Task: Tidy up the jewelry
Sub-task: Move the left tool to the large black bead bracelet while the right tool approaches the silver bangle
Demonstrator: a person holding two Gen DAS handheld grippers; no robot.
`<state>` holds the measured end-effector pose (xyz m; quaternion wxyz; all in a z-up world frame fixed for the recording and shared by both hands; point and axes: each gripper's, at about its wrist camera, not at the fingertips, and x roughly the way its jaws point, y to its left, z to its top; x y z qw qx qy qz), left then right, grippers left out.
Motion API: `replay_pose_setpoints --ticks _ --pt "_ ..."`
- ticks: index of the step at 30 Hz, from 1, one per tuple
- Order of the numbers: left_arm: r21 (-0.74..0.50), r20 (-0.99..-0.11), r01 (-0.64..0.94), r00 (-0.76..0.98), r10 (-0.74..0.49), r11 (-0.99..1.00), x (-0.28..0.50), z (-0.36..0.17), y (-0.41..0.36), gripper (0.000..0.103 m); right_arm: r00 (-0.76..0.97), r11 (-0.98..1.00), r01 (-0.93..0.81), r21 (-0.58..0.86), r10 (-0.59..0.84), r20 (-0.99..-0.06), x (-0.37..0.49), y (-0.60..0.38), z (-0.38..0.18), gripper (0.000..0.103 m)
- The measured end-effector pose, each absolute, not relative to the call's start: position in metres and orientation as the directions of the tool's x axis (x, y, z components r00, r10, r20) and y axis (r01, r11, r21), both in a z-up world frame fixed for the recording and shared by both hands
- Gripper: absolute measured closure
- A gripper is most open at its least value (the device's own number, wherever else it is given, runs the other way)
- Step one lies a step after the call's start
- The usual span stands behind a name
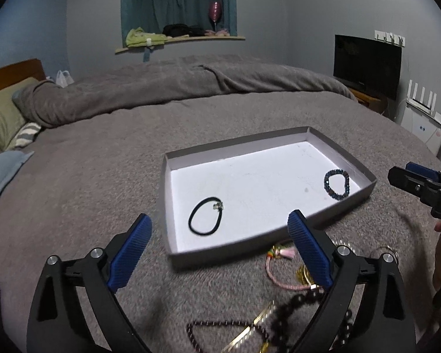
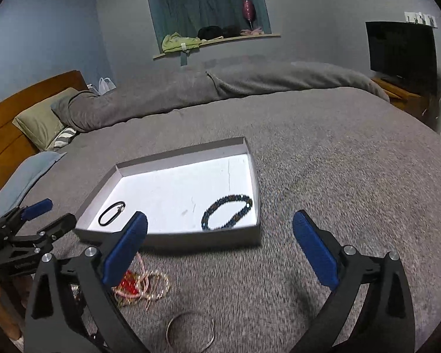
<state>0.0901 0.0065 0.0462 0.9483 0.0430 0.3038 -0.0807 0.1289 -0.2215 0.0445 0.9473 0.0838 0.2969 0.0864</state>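
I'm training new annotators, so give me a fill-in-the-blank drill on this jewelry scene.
1. The shallow box holds ___ pieces.
2. The black hair tie lies ___ the box.
3. The silver bangle lies ___ the box, on the bed.
4. Both the left gripper and right gripper are ___.

Answers: two; inside; outside; open

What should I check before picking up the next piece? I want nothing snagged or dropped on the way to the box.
1. Left hand-held gripper open, holding nothing: ok.
2. Right hand-held gripper open, holding nothing: ok.
3. Free space in the box: ok; only the black hair tie and the blue bead bracelet lie inside, far apart.
4. Silver bangle lying apart from other jewelry: ok.
5. Pink cord bracelet free of its neighbours: not ok; it overlaps gold pieces.
6. Dark bead necklace untangled: cannot tell; blurred and partly hidden.
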Motion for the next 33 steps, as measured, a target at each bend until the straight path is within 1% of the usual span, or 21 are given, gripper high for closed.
replay_pose_setpoints --ticks 10,16,20,26,30,33 --pt "-0.007 -0.600 0.179 0.786 -0.148 0.984 0.049 0.033 0.024 0.009 0.810 0.975 -0.113 0.193 0.203 -0.551 0.091 -0.223 0.031 0.005" --pt "0.002 -0.630 0.192 0.762 -0.148 0.981 0.032 0.016 0.030 0.009 0.793 0.979 -0.105 0.177 0.190 -0.578 0.076 -0.229 0.016 0.005" --pt "0.005 -0.652 0.214 0.741 -0.159 0.977 0.022 0.005 0.029 0.009 0.786 0.986 -0.100 0.134 0.161 -0.597 0.065 -0.230 0.004 0.005" --pt "-0.002 -0.673 0.263 0.713 -0.196 0.965 0.003 -0.007 0.022 0.009 0.778 0.989 -0.099 0.106 0.144 -0.611 0.047 -0.235 -0.008 0.005" --pt "-0.006 -0.663 0.321 0.708 -0.244 0.947 -0.009 -0.006 0.004 0.009 0.771 0.987 -0.112 0.116 0.160 -0.616 0.044 -0.236 -0.012 0.005" --pt "0.017 -0.641 0.382 0.714 -0.283 0.924 -0.018 -0.004 -0.014 0.010 0.765 0.984 -0.129 0.120 0.176 -0.620 0.045 -0.233 -0.013 0.005"
